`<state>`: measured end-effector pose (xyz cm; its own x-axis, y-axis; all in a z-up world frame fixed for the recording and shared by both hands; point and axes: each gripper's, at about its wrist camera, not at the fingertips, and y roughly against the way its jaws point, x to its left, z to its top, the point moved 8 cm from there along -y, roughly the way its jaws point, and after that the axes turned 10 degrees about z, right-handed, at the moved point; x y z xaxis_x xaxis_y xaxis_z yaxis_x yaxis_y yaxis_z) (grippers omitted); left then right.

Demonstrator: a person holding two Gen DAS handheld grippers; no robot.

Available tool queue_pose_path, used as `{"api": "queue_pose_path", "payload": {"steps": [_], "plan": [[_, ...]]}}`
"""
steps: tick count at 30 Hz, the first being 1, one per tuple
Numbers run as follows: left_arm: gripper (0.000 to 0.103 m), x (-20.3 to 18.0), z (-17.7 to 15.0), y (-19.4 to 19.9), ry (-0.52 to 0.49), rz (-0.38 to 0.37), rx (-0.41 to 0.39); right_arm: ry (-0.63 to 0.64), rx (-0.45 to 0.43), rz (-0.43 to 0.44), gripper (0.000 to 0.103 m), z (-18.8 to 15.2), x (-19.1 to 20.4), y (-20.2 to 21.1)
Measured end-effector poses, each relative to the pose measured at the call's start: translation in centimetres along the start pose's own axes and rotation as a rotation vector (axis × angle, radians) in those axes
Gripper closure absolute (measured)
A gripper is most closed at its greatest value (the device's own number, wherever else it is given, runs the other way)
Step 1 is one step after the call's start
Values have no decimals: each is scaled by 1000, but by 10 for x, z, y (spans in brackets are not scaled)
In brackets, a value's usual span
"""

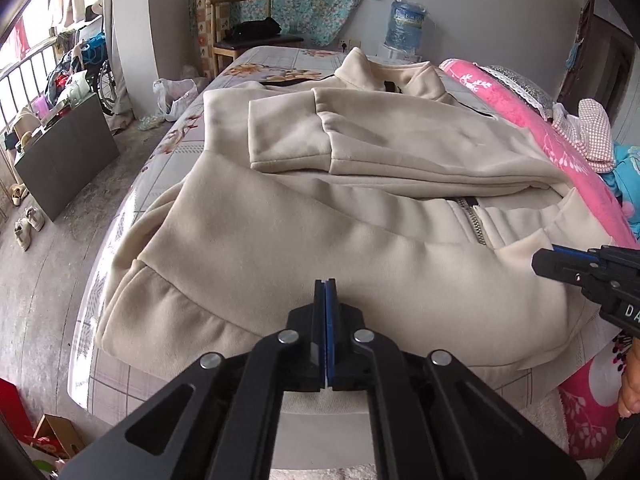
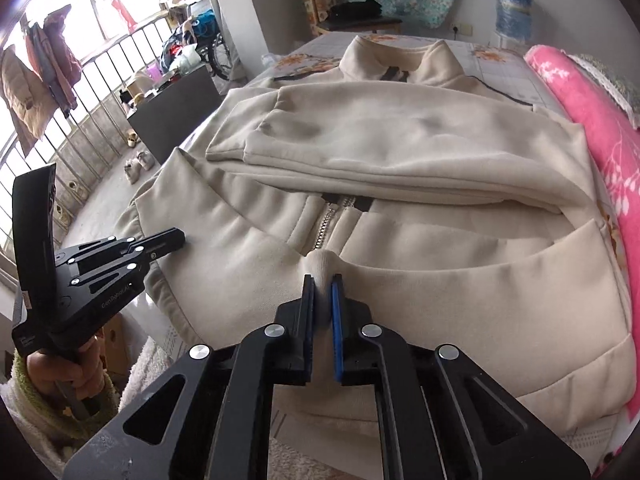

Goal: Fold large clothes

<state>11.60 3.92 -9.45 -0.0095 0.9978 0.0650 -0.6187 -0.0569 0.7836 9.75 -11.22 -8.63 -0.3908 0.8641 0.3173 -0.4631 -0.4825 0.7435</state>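
Bedroom, floral-sheeted bed (image 1: 280, 58) serving as our work surface. Our right gripper (image 2: 323, 280) has its pads pinched on a tuck of cream fabric at the jacket's (image 1: 360, 152) near hem, just below the zipper (image 2: 330, 224). Our left gripper (image 1: 325, 282) sits fully closed, pads together, over the hem; whether any cloth is caught we cannot tell. Jacket lies flat, collar at the far end, both sleeves folded across the chest. Pink blanket (image 1: 560, 132) runs along its right side. Beyond the bed: wooden chair (image 1: 236, 20), water jug (image 1: 404, 26).
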Motion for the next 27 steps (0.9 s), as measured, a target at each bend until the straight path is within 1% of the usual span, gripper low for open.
{"api": "queue_pose_path", "payload": {"steps": [2,4,6,8,10,13,15,18,19,20,21,22,23,25,27], "plan": [[103,2,3,6,0,-4,-25,34,-39,-25,100,8,7,10],[103,10,12,21,20,-3,-85,67,-102,-52,100,20,16,27],[103,22,26,37,42,36,-159,93,-152,-76,100,32,23,37],[103,33,36,42,60,72,-201,113,-181,-108,100,38,22,36],[103,38,36,29,54,93,-174,111,-160,-135,100,38,13,20],[103,47,28,10,95,40,-95,85,-96,-137,100,29,-4,-11],[103,58,26,12,132,13,-93,81,-84,-141,100,25,-8,-19],[103,76,26,19,164,16,-110,79,-132,-124,100,32,-3,-5],[101,82,27,19,166,24,-108,86,-158,-117,100,36,1,3],[94,86,28,17,168,34,-101,99,-187,-114,100,42,4,10],[89,90,28,13,168,39,-90,116,-208,-120,100,46,7,14],[79,90,28,8,161,35,-68,135,-217,-132,100,48,9,15],[75,89,27,1,148,30,-41,148,-213,-143,100,49,8,12],[75,88,27,-11,132,43,-12,135,-180,-131,100,47,1,-1],[75,86,28,-18,114,75,2,111,-150,-113,100,42,-7,-12]]}}
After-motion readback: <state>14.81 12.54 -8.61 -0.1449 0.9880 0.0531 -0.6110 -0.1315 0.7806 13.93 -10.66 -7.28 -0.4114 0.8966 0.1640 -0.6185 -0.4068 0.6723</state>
